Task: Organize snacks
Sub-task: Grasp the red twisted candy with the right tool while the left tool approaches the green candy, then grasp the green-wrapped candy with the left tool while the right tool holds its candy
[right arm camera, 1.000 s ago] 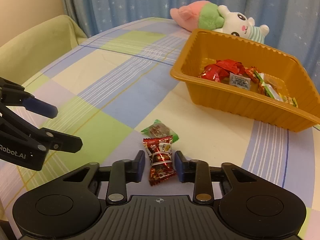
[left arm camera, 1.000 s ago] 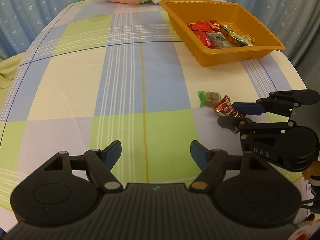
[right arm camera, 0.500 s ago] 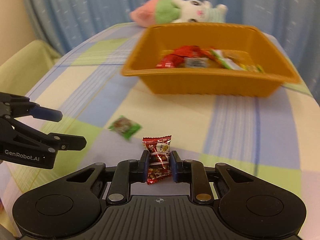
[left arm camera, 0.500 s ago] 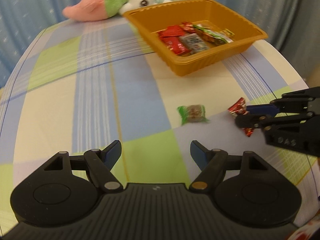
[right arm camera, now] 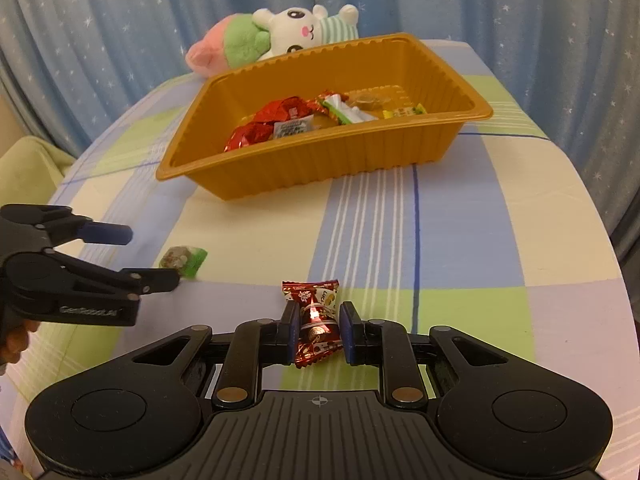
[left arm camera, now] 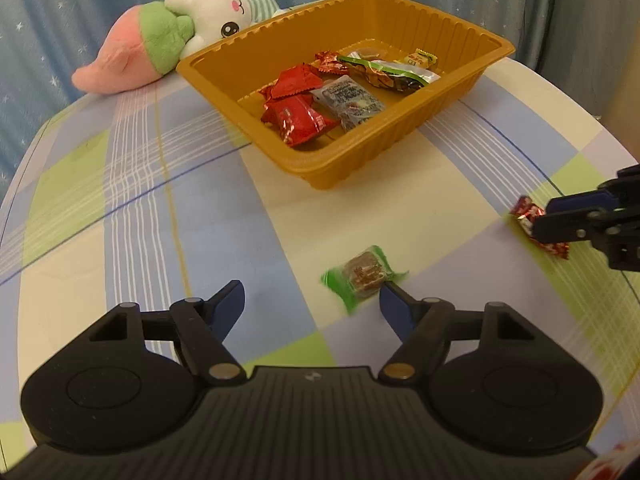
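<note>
My right gripper (right arm camera: 318, 330) is shut on a red-wrapped candy (right arm camera: 314, 320), held just above the checked cloth; the same red-wrapped candy (left arm camera: 534, 226) shows at the right edge of the left wrist view. A green-wrapped candy (left arm camera: 362, 276) lies on the cloth just ahead of the right fingertip of my left gripper (left arm camera: 312, 300), which stands open and empty. From the right wrist view the green-wrapped candy (right arm camera: 184, 260) sits beside the left gripper (right arm camera: 140, 256). An orange tray (left arm camera: 400, 144) with several snacks stands behind.
A plush toy (left arm camera: 180, 40) lies behind the orange tray (right arm camera: 320, 160) at the table's far edge. Blue starred curtains (right arm camera: 120, 40) hang behind. A pale green seat (right arm camera: 28, 172) stands left of the table. The checked cloth (left arm camera: 140, 208) is bare to the left.
My right gripper closed on the red candy and carried it rightward, away from the green candy. My left gripper moved toward the green candy, which now lies close to its right finger.
</note>
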`<state>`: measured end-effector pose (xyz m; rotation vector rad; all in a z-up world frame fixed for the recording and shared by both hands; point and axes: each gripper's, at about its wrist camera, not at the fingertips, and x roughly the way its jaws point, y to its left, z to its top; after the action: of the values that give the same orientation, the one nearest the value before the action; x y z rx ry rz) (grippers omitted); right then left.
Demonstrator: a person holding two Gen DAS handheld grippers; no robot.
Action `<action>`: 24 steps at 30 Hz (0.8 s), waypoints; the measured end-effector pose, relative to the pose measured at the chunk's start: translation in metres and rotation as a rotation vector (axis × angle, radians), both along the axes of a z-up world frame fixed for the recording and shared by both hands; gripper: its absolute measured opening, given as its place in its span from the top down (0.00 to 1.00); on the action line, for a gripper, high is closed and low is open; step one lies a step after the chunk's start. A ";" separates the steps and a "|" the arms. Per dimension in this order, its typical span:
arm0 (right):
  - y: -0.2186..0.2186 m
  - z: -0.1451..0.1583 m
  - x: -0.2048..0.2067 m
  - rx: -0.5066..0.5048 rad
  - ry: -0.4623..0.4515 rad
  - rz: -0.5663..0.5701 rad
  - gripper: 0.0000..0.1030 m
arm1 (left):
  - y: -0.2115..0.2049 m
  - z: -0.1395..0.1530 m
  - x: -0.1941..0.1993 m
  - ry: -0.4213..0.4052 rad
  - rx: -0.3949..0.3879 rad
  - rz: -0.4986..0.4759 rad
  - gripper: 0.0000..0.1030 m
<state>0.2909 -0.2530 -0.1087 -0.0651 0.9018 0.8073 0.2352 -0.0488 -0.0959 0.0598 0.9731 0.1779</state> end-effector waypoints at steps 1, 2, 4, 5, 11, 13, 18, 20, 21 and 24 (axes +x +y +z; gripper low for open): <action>0.000 0.001 0.000 -0.002 -0.001 -0.005 0.79 | 0.001 0.000 0.002 -0.003 -0.002 -0.001 0.30; -0.001 0.001 0.001 -0.005 -0.002 -0.008 0.79 | 0.001 -0.001 0.004 -0.004 -0.005 -0.002 0.30; -0.002 0.001 0.002 -0.005 -0.001 -0.014 0.79 | 0.002 -0.002 0.008 -0.007 -0.015 -0.006 0.31; -0.003 0.001 0.002 -0.006 0.001 -0.016 0.79 | 0.002 -0.002 0.009 -0.009 -0.025 -0.009 0.35; -0.002 0.001 0.004 -0.010 0.000 -0.016 0.79 | -0.004 -0.001 0.013 -0.024 -0.088 -0.049 0.61; 0.000 0.000 0.004 -0.011 0.001 -0.014 0.79 | -0.007 -0.001 0.014 -0.027 -0.098 -0.058 0.67; 0.001 0.000 0.004 -0.009 -0.001 -0.014 0.78 | -0.009 0.000 0.016 -0.022 -0.129 -0.046 0.79; 0.002 -0.001 0.004 -0.013 -0.001 -0.015 0.77 | -0.010 0.001 0.014 -0.021 -0.131 -0.032 0.79; 0.003 -0.001 0.004 -0.017 0.000 -0.011 0.75 | -0.010 0.001 0.013 -0.020 -0.136 -0.024 0.79; 0.004 -0.003 0.003 -0.034 -0.011 -0.011 0.70 | -0.009 0.002 0.009 -0.015 -0.152 0.005 0.80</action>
<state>0.2941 -0.2486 -0.1119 -0.0937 0.9051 0.7814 0.2439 -0.0579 -0.0938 -0.0835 0.9694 0.1081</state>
